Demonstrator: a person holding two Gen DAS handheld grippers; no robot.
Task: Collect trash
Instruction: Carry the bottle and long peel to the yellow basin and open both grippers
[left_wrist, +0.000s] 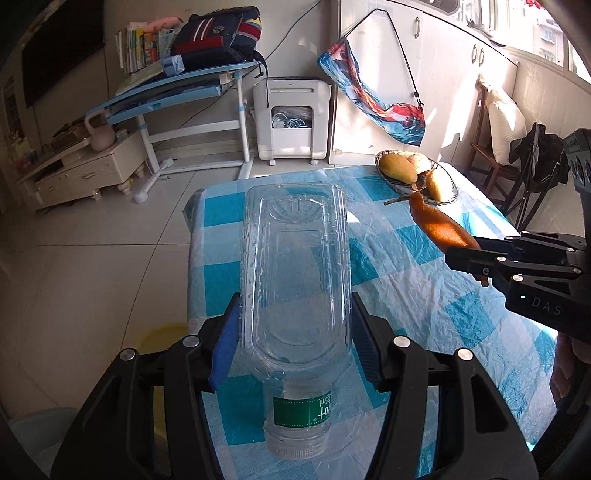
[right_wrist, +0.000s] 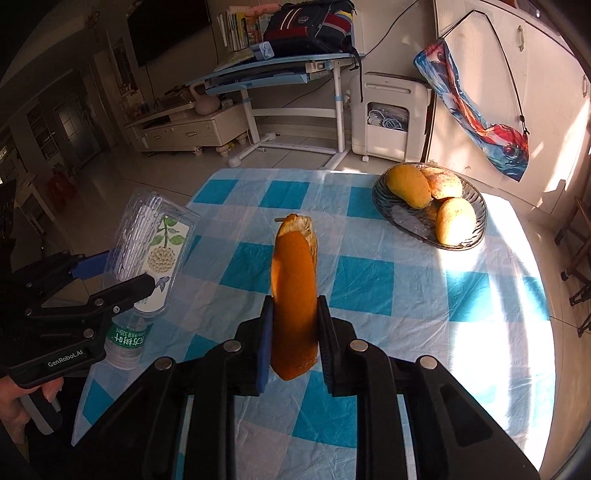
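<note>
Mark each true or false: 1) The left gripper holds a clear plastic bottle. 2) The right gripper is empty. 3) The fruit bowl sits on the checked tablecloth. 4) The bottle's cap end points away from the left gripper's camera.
1) True: the left gripper clamps the clear plastic bottle.
2) False: the right gripper is shut on an orange peel.
3) True: the fruit bowl rests on the checked tablecloth.
4) False: the cap end points toward the camera, the base away.

Left tongs (left_wrist: 295, 343) clamped half-wide, right tongs (right_wrist: 293, 328) apparently pinched narrow, both angled downward.
</note>
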